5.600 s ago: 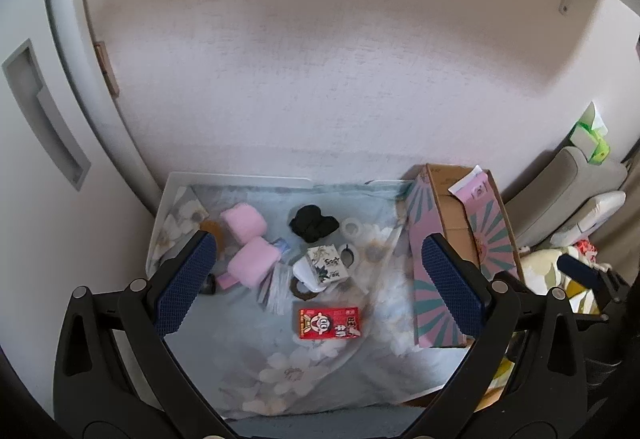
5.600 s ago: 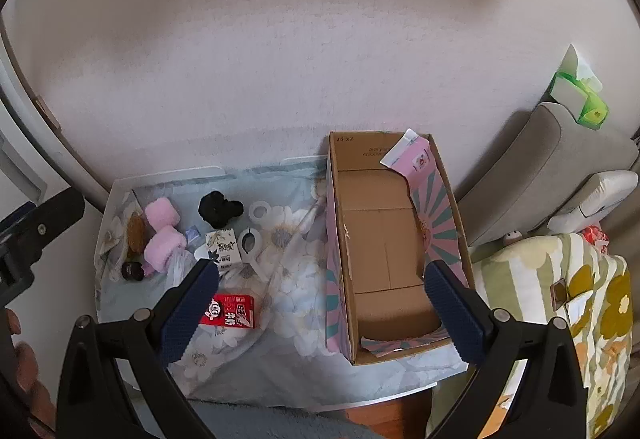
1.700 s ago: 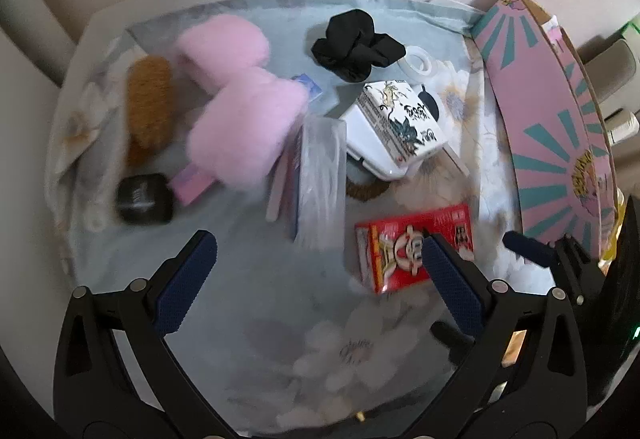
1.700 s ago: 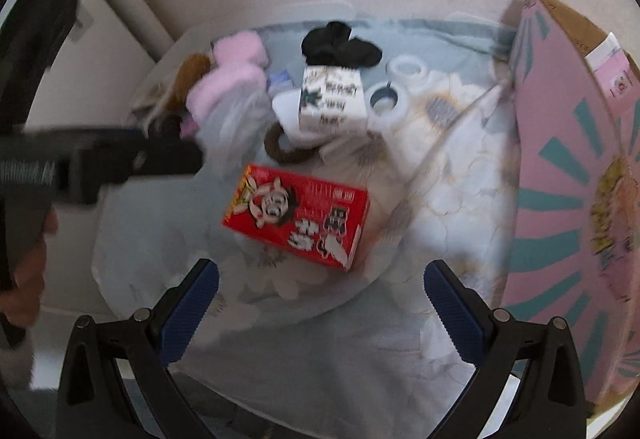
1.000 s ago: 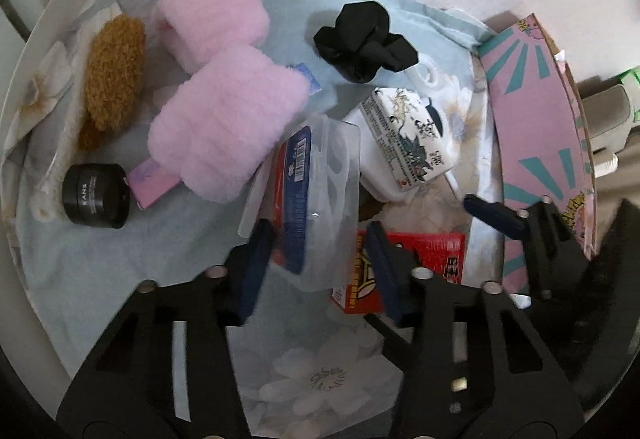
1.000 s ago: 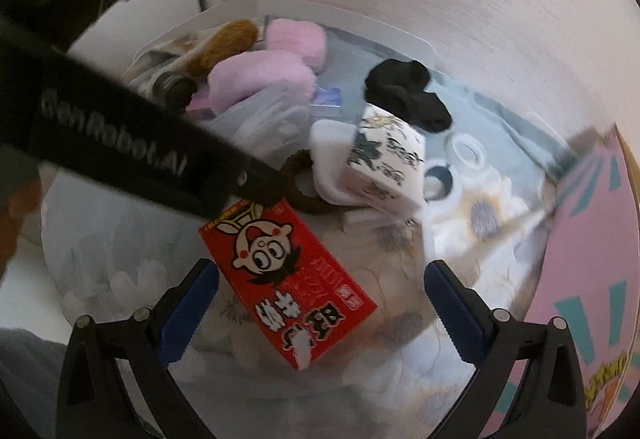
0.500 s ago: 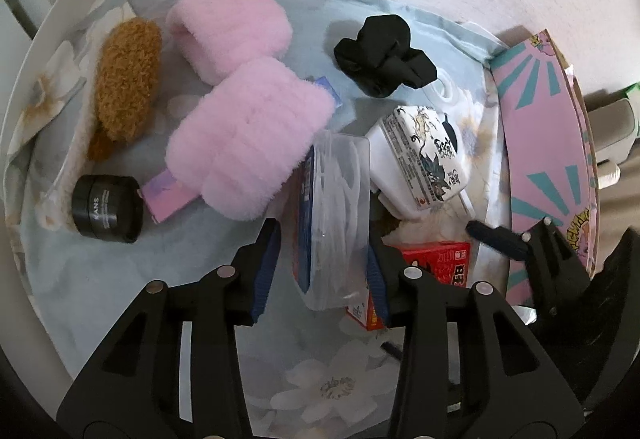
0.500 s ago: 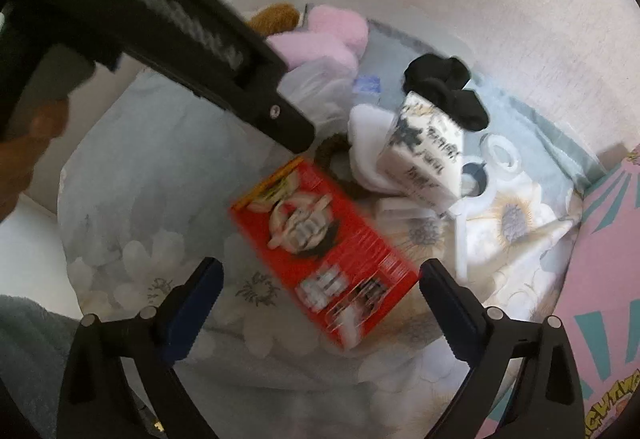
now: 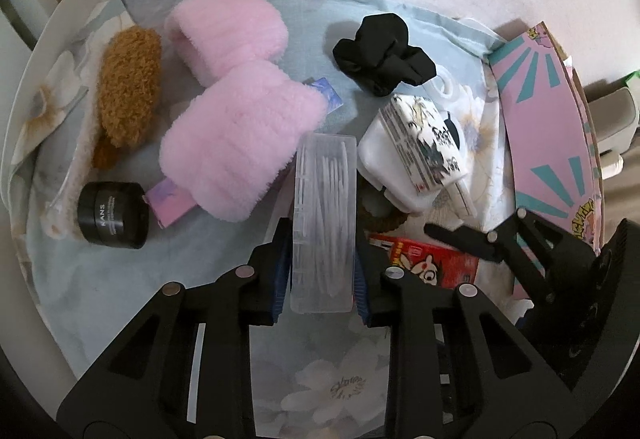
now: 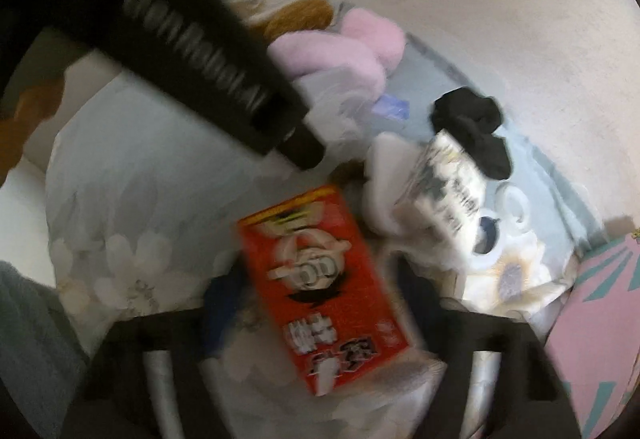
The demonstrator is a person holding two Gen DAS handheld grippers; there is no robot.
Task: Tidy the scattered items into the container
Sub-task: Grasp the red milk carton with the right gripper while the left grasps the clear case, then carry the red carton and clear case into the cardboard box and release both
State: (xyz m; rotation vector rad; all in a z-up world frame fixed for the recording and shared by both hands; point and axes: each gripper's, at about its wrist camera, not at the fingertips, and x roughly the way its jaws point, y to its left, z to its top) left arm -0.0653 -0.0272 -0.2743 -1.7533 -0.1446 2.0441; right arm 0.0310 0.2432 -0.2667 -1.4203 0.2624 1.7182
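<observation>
both grippers, left [image 9: 320, 271] and right [image 10: 316, 315], closing since 1 second ago.

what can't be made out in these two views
- Right wrist view, motion blur: whether the right gripper's closing fingers touch the red carton.
- Left wrist view: the carton, mostly behind the left gripper.
- Both views: the pink box's inside, past the edge.

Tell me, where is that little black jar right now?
In the left wrist view the black jar stands at the far left of the flowered cloth, beside a pink card, below the brown furry thing.
</observation>
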